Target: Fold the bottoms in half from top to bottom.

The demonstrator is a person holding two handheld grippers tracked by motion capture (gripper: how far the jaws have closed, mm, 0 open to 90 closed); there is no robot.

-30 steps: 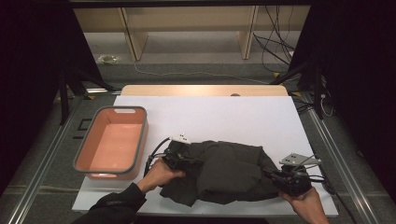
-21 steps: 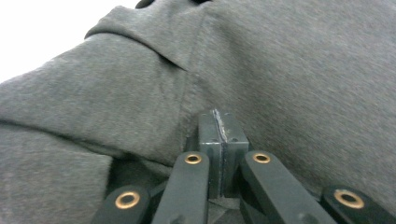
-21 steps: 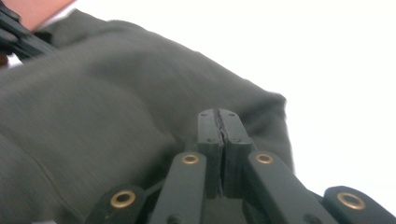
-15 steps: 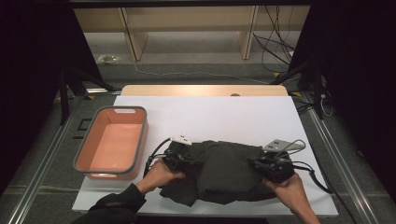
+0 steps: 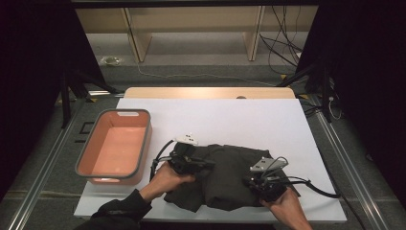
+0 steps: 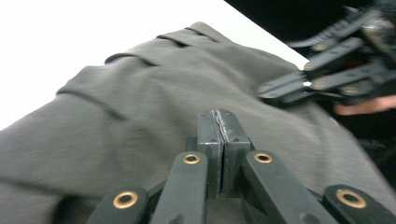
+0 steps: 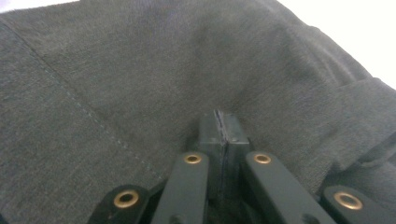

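Note:
A dark grey-green garment (image 5: 230, 172) lies crumpled on the white table (image 5: 239, 120) near its front edge. My left gripper (image 5: 206, 165) is over the garment's left part, pointing right. Its jaws are shut, pads together (image 6: 219, 116), and no cloth shows between them. My right gripper (image 5: 249, 181) sits on the garment's right half, pointing left, with the grey plate on top. Its jaws are also shut, and the tips (image 7: 219, 119) press into the cloth (image 7: 140, 70). The left gripper view shows the garment (image 6: 163, 93) spreading ahead and the right gripper (image 6: 280, 91) beyond it.
A salmon-coloured basin (image 5: 143, 139) with a grey rim stands at the table's left side, close to my left hand. Cables trail from both grippers across the front of the table. Wooden shelving and floor cables lie beyond the far edge.
My right gripper has slid left from the garment's right edge onto its right half. The left gripper has shifted only slightly.

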